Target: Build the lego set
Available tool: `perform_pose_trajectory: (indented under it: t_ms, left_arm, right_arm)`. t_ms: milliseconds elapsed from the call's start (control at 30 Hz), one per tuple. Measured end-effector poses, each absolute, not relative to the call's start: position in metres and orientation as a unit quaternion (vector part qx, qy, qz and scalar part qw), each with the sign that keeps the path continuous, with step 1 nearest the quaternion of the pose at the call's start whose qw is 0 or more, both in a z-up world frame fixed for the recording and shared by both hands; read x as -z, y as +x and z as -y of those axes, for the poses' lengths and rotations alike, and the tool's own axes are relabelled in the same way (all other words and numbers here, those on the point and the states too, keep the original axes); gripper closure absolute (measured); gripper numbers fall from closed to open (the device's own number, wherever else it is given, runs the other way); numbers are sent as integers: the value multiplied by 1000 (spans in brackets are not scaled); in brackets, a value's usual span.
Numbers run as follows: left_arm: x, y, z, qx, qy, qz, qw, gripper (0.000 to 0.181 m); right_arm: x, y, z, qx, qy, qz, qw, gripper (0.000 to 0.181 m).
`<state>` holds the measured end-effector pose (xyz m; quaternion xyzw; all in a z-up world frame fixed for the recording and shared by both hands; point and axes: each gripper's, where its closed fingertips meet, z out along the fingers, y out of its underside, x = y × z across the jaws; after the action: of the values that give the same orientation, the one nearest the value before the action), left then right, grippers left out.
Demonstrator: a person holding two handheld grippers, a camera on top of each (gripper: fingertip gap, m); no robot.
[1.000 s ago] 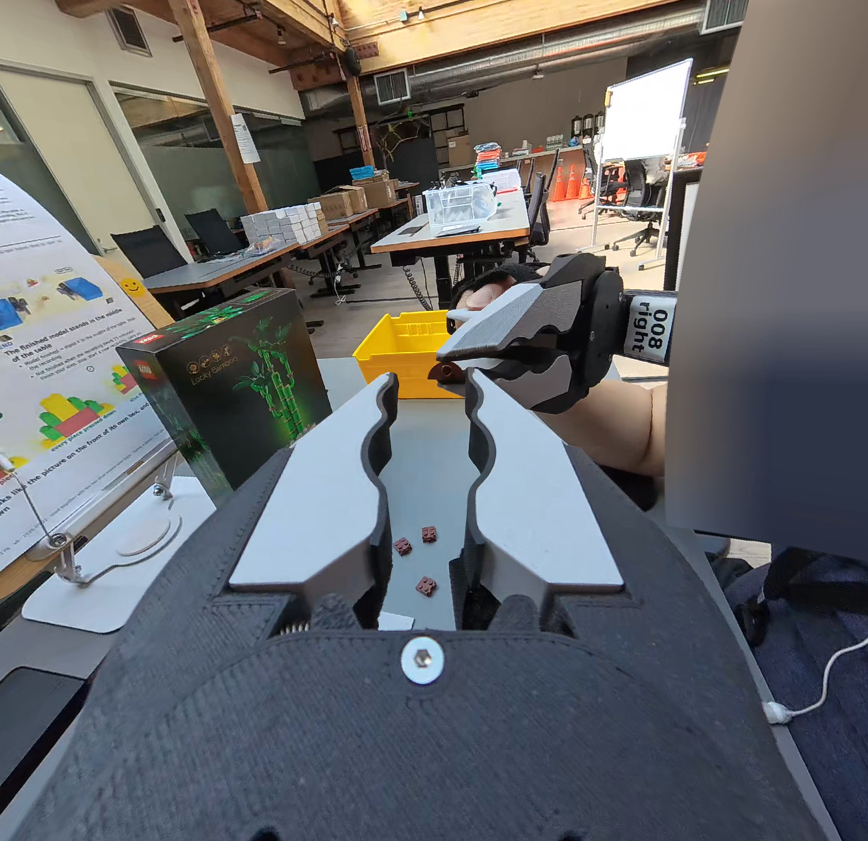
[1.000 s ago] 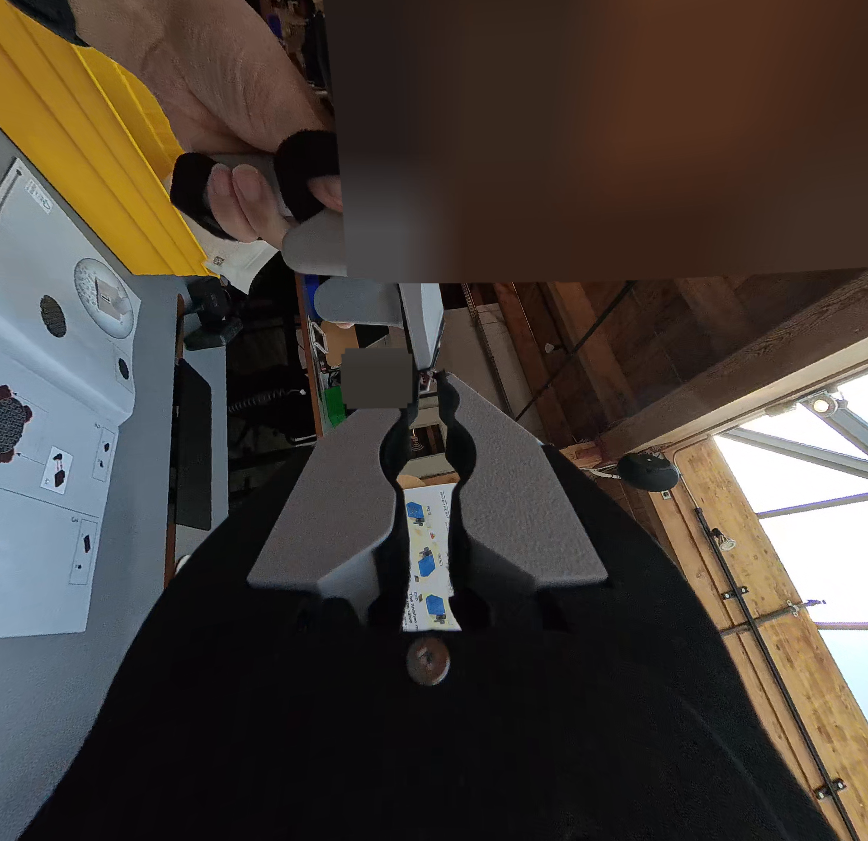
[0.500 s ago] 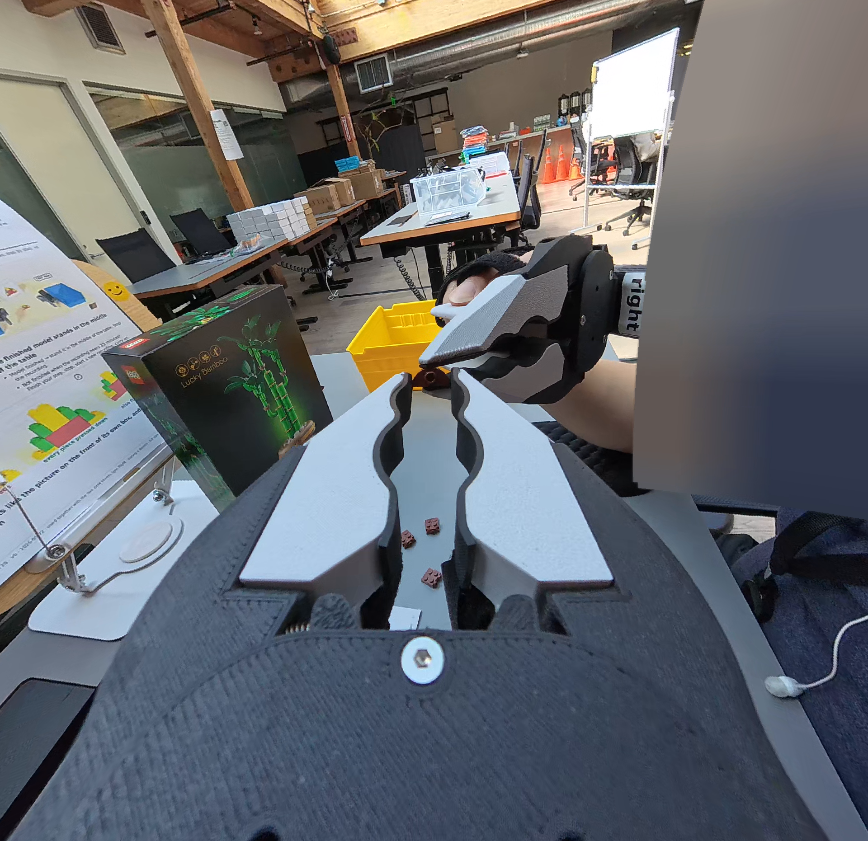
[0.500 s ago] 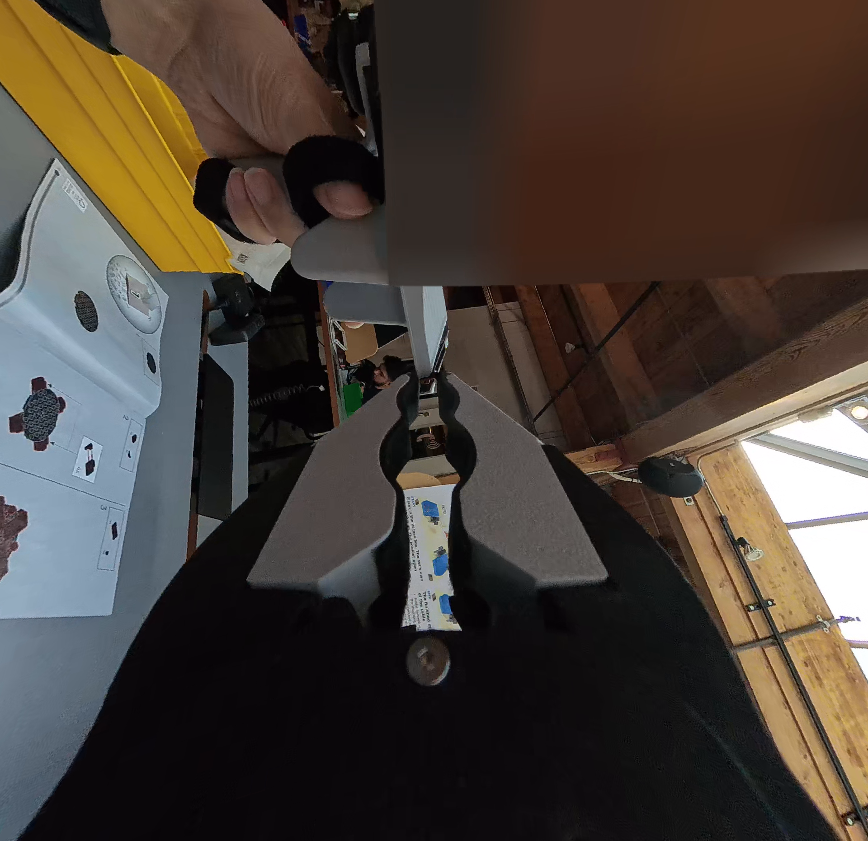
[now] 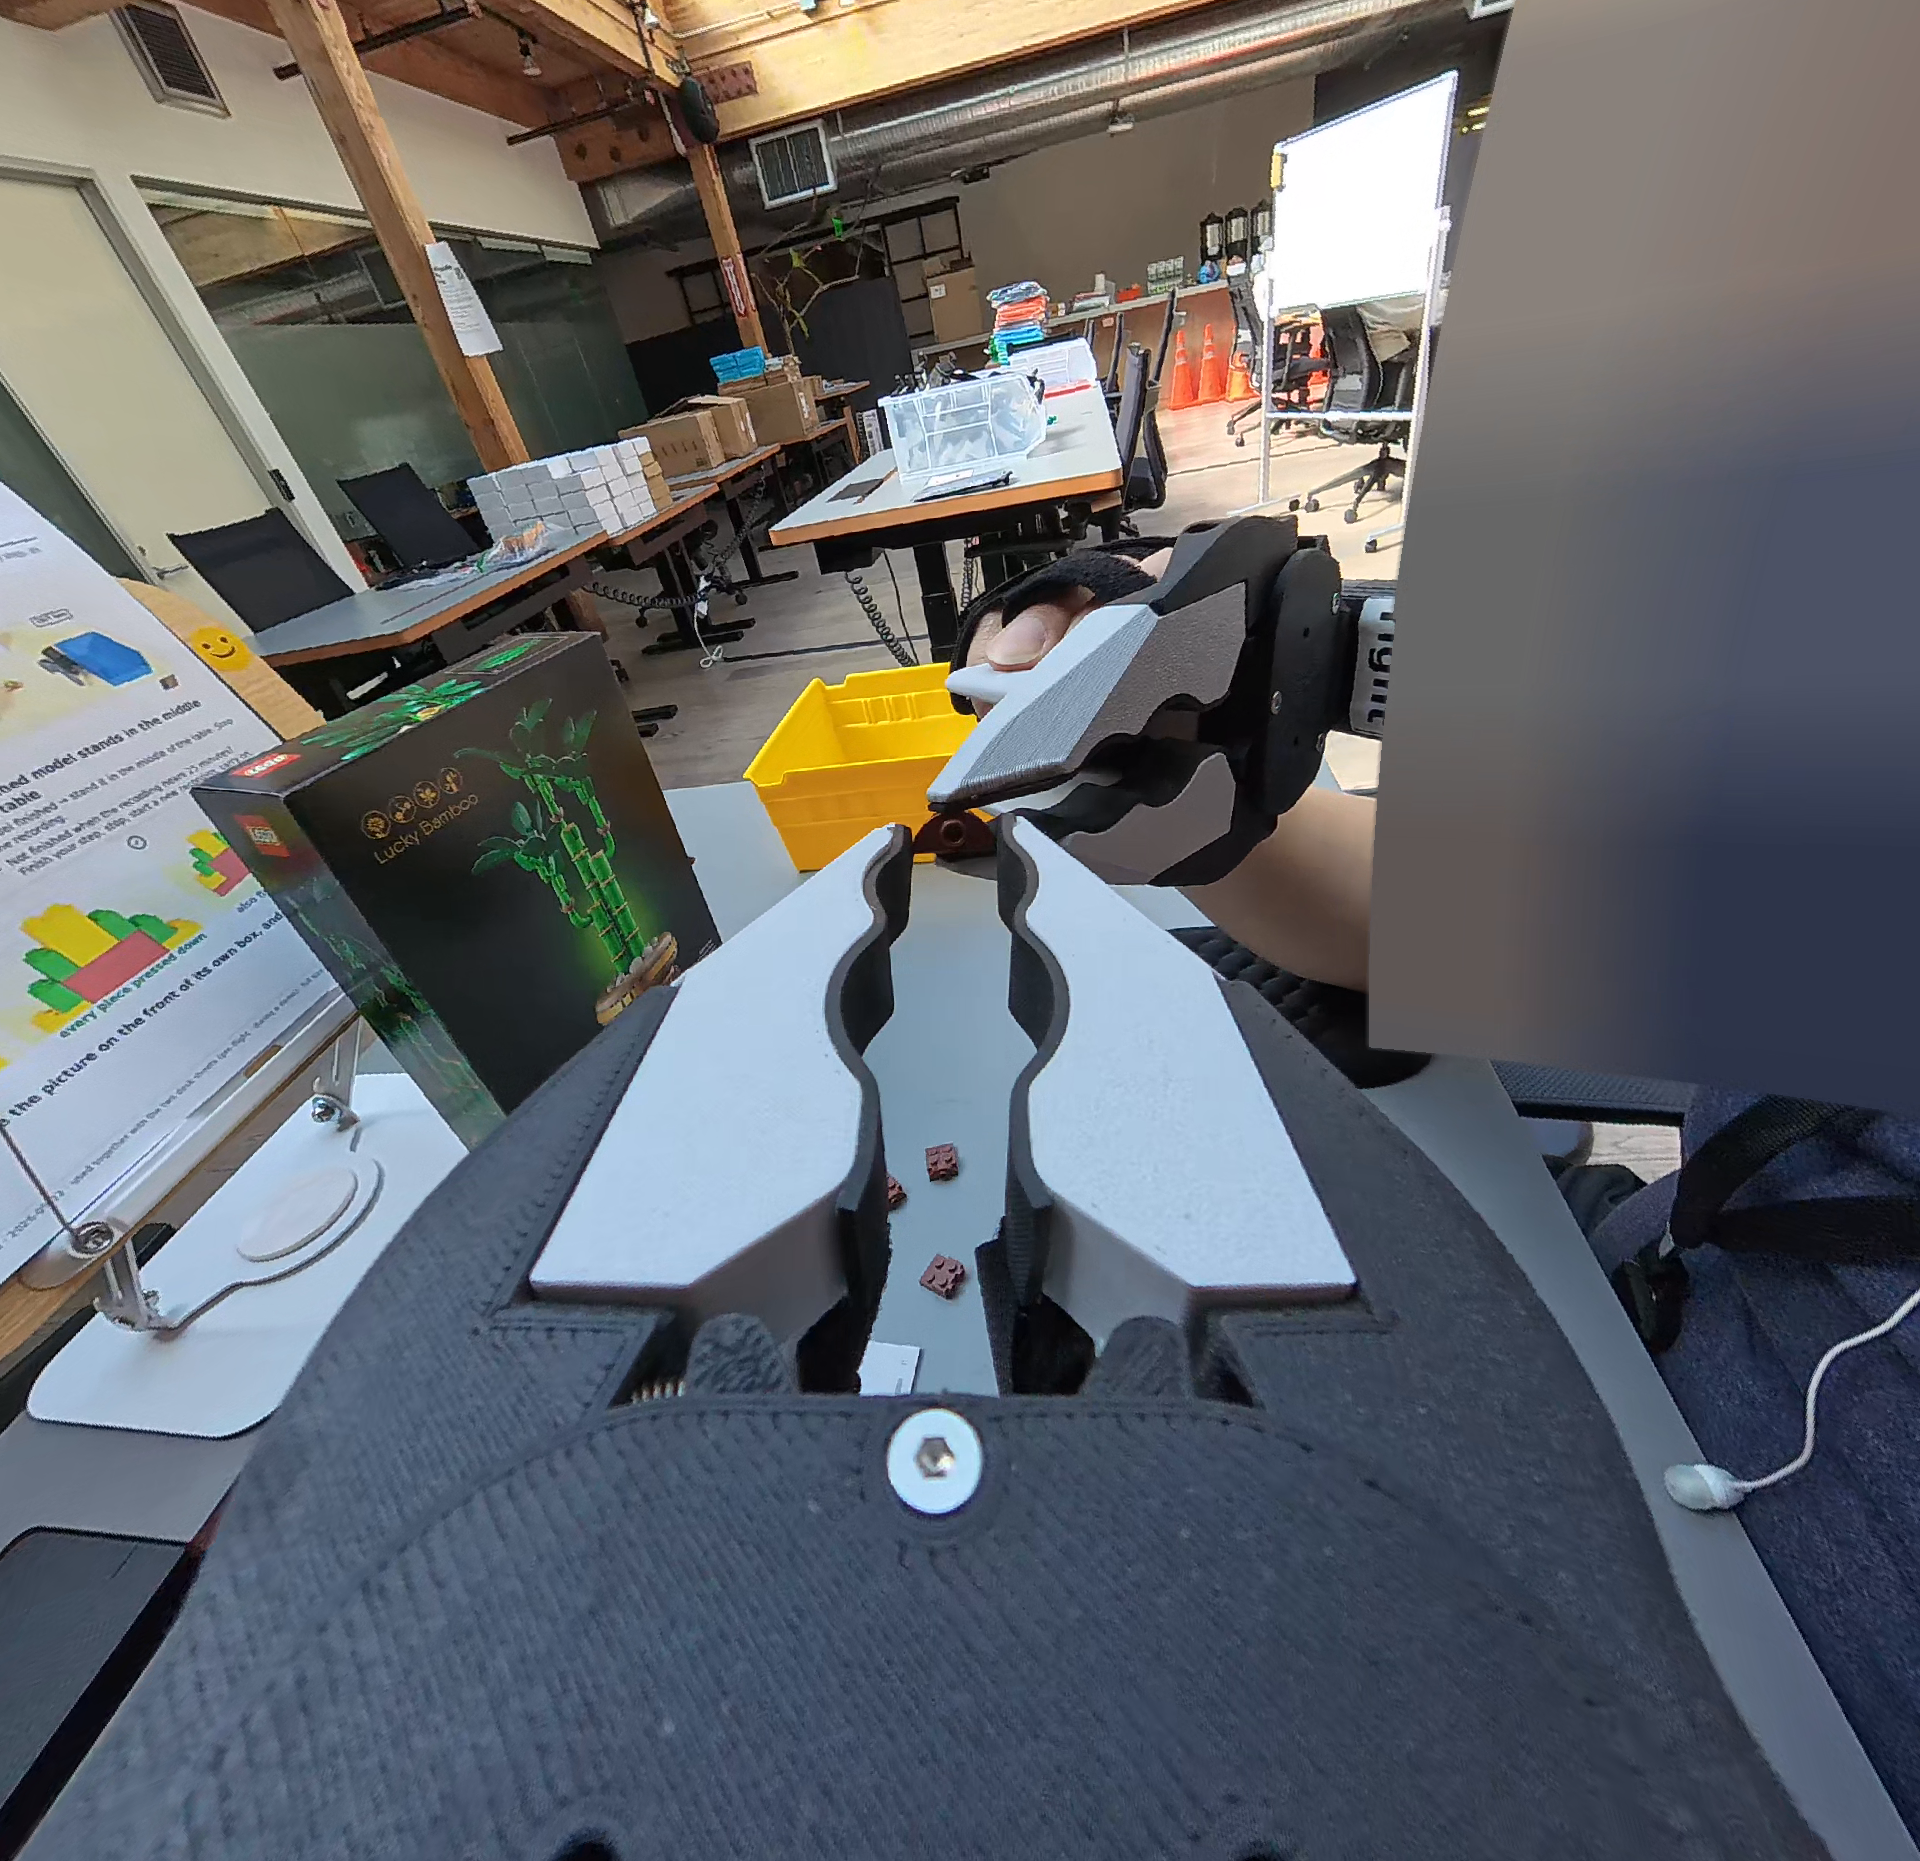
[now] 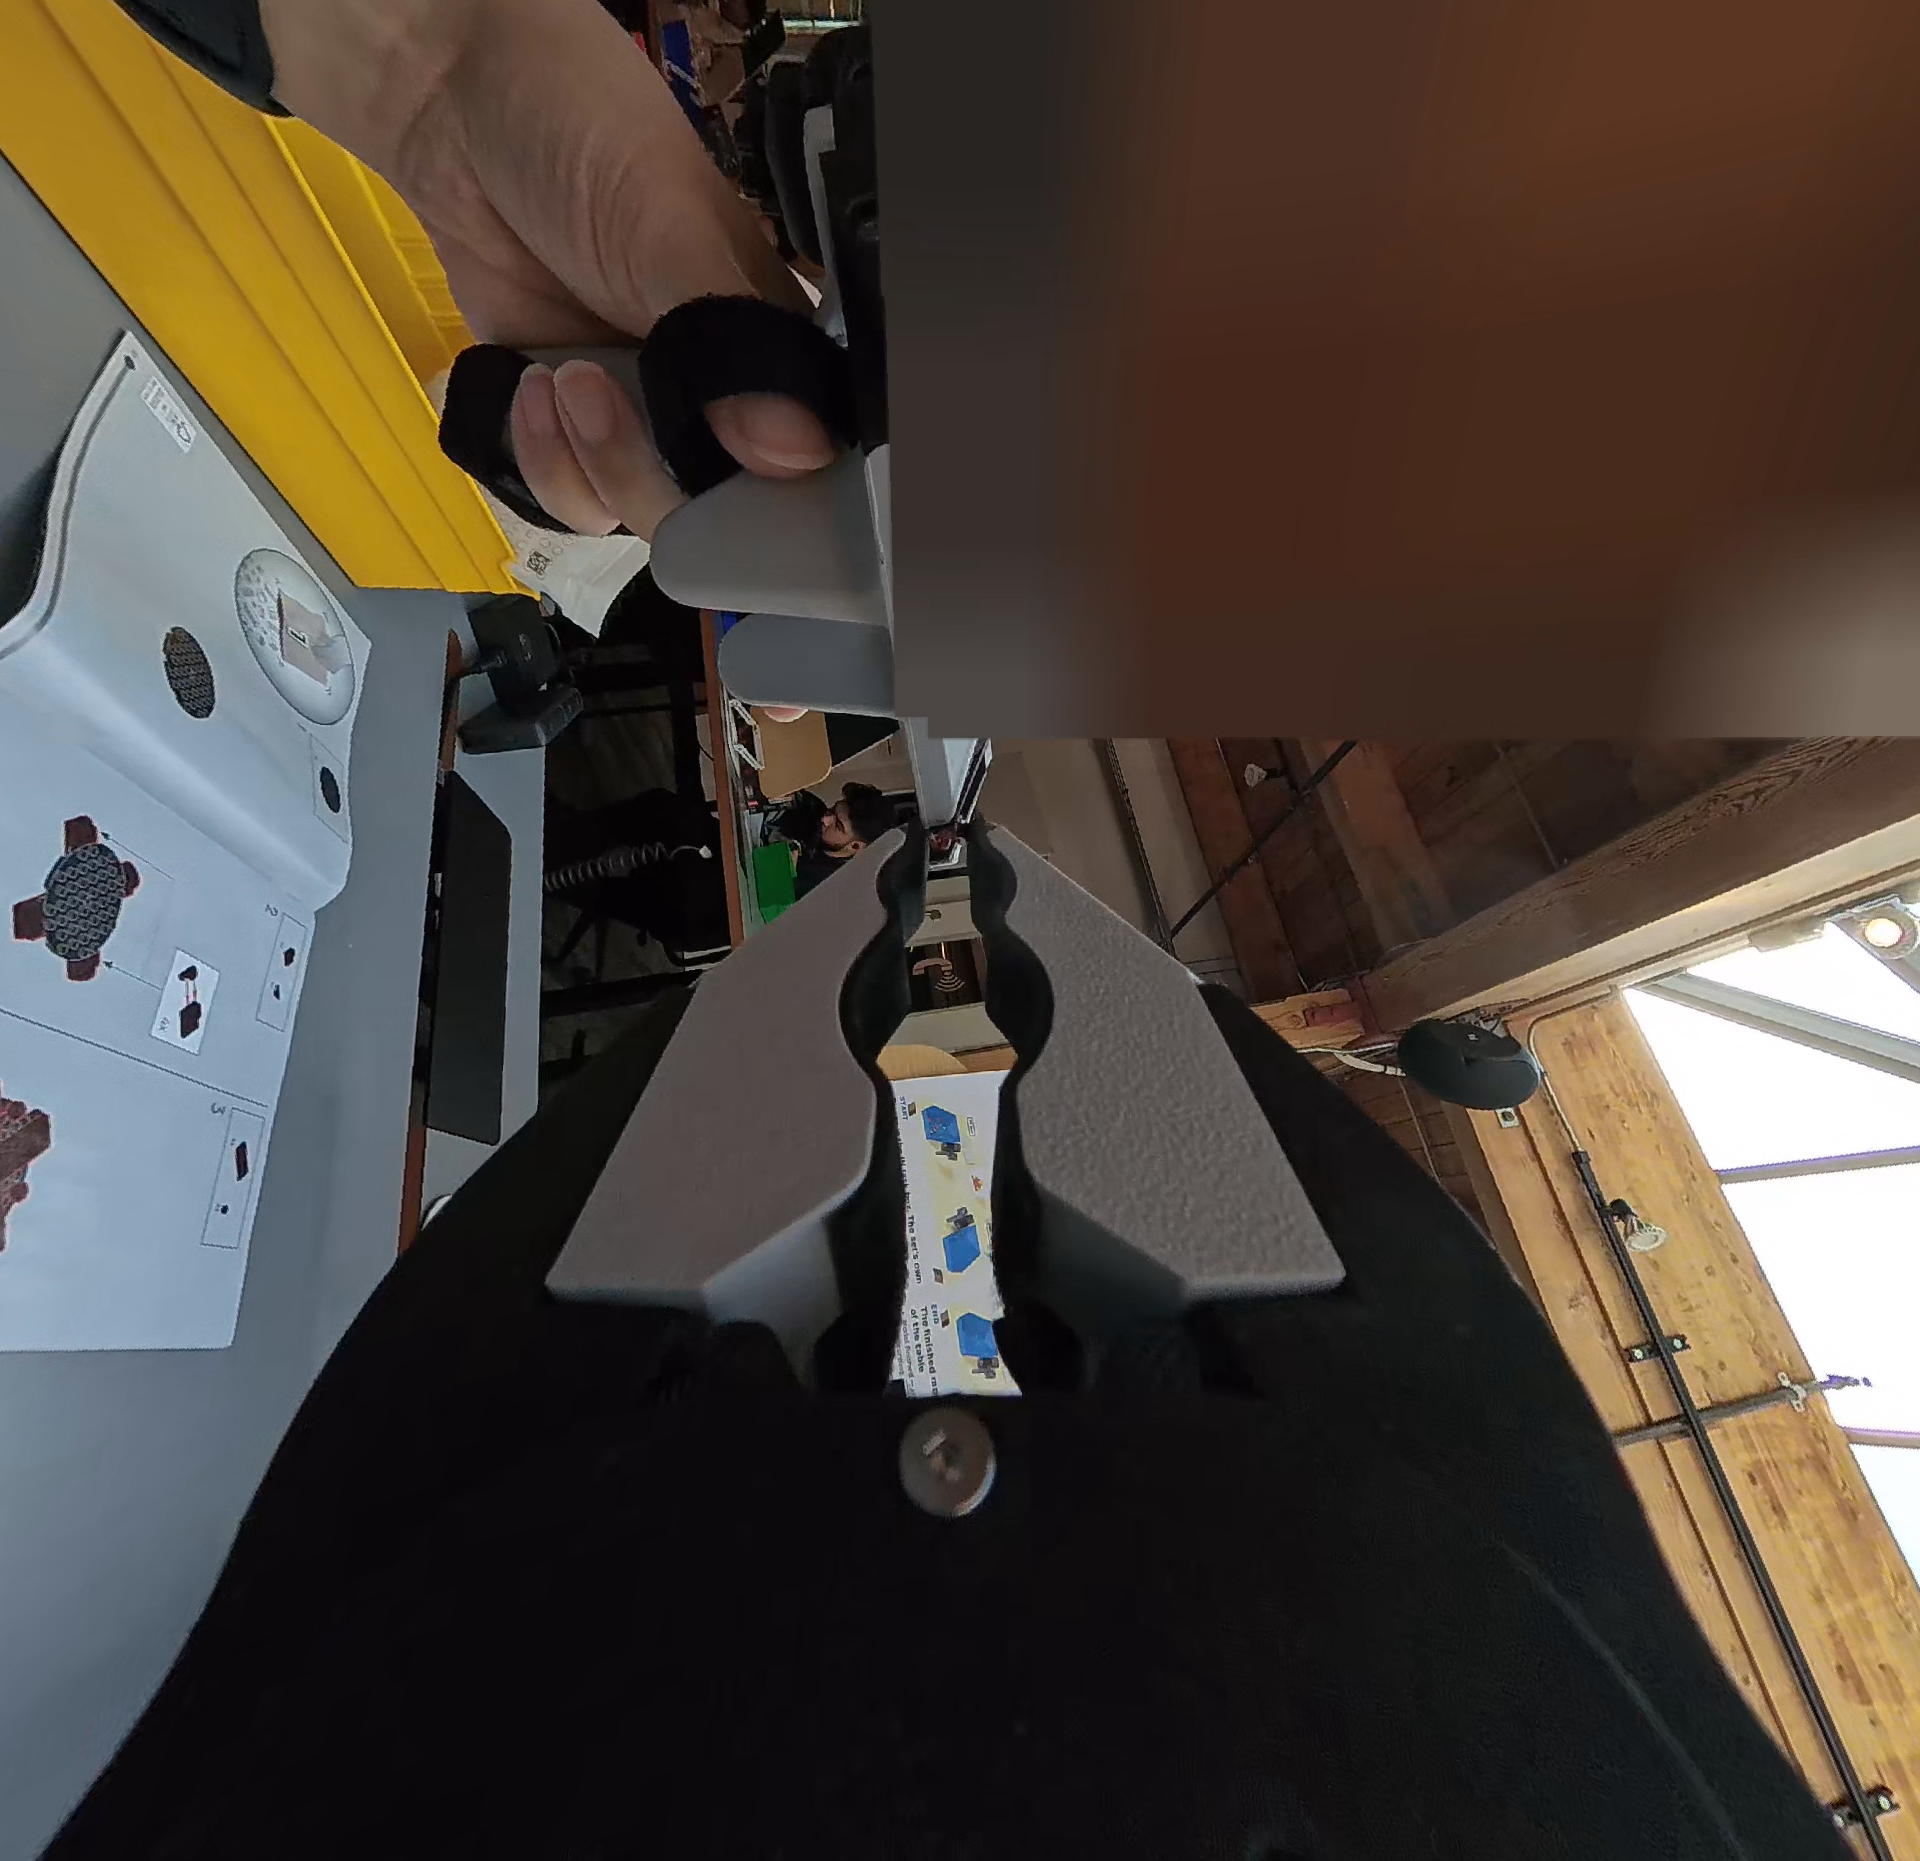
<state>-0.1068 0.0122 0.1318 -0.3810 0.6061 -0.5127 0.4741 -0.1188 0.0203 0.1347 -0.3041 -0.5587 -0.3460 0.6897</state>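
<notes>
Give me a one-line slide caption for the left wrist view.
Left claw closing on a brown piece held by the right claw.

We see three small reddish-brown lego plates (image 5: pixel 943 1161) lying loose and flat on the grey surface (image 5: pixel 940 990); a brown lego piece (image 5: pixel 952 833) raised, between our two grippers' tips; the dark lego box (image 5: pixel 457 855) upright, left
</notes>
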Motion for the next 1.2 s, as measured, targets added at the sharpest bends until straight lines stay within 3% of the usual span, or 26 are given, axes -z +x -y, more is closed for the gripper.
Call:
perform_pose_trajectory:
  t_ms: [600,833,900,1200]
  left_arm:
    - [-131,-109,-17,490,-382,-609,493,169]
    - [-127,-118,-13,308,-267,-660,632,168]
    - [-126,-118,-11,248,-229,-663,668,176]
    - [-112,-114,3,237,-195,-694,651,179]
  right_arm:
    - [-132,-117,-24,339,-315,559,688,174]
    - [-125,-117,-18,171,-394,583,690,175]
    - [-122,-119,-14,118,-412,591,683,175]
    - [-113,-121,-3,10,-454,611,648,175]
